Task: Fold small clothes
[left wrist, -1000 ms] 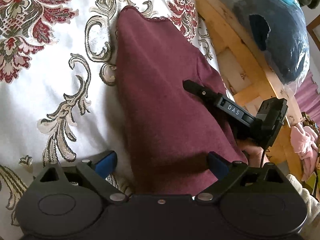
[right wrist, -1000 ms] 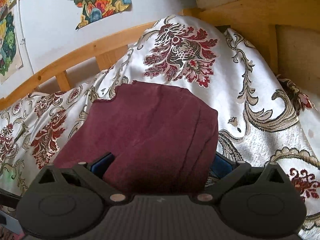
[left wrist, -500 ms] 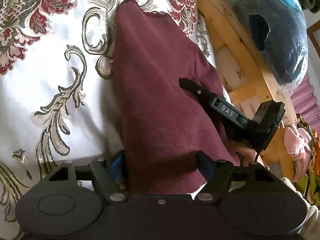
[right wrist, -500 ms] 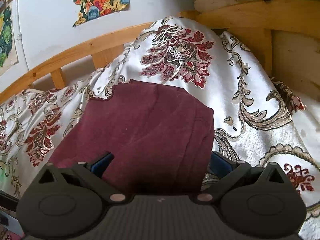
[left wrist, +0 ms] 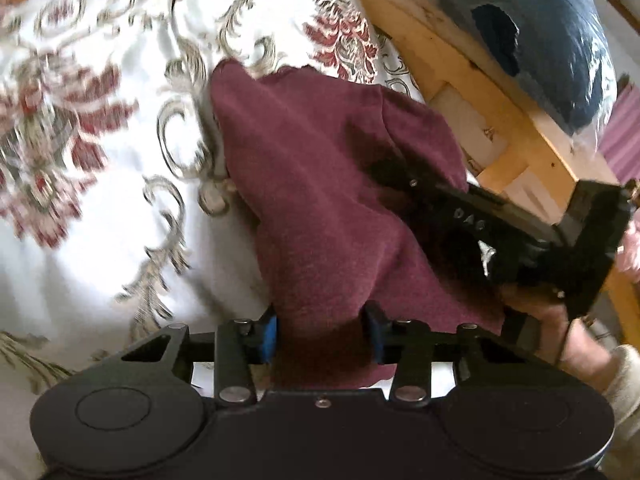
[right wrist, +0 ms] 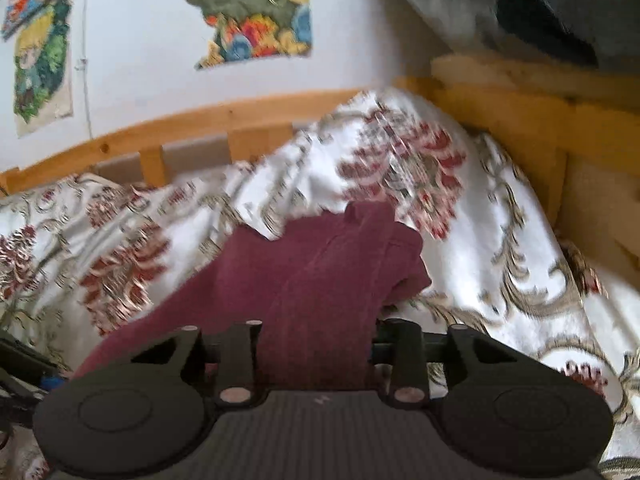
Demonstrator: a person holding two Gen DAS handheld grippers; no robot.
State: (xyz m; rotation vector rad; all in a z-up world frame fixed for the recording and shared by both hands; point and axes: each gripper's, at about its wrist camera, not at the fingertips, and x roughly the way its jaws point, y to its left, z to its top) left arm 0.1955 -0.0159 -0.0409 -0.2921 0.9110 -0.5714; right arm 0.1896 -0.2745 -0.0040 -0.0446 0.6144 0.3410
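**Both claws pinch the near edge of the maroon garment on the bed**

In the left wrist view, the left claw (left wrist: 322,334) has just been closing, and its blue pads now press on a gathered bunch of the maroon garment (left wrist: 320,200) at the near hem. The cloth rises into a ridge between the fingers. To the right of it, the right claw (left wrist: 390,176) reaches in from the side, its black body carried by a hand (left wrist: 560,320) in a pale sleeve; its tip sits on the garment's right part.

In the right wrist view, the right claw (right wrist: 316,344) has likewise just been closing and grips a fold of the same garment (right wrist: 312,280), which bulges up between the fingers.

The garment lies on the bed, on a white bedspread (left wrist: 100,220) patterned with red and grey-gold scrolls, its far corners still resting on the fabric. Beyond stand the wooden bed frame (right wrist: 240,116) and a white wall with colourful posters (right wrist: 248,12). A dark bundle in clear plastic (left wrist: 540,40) sits past the frame.
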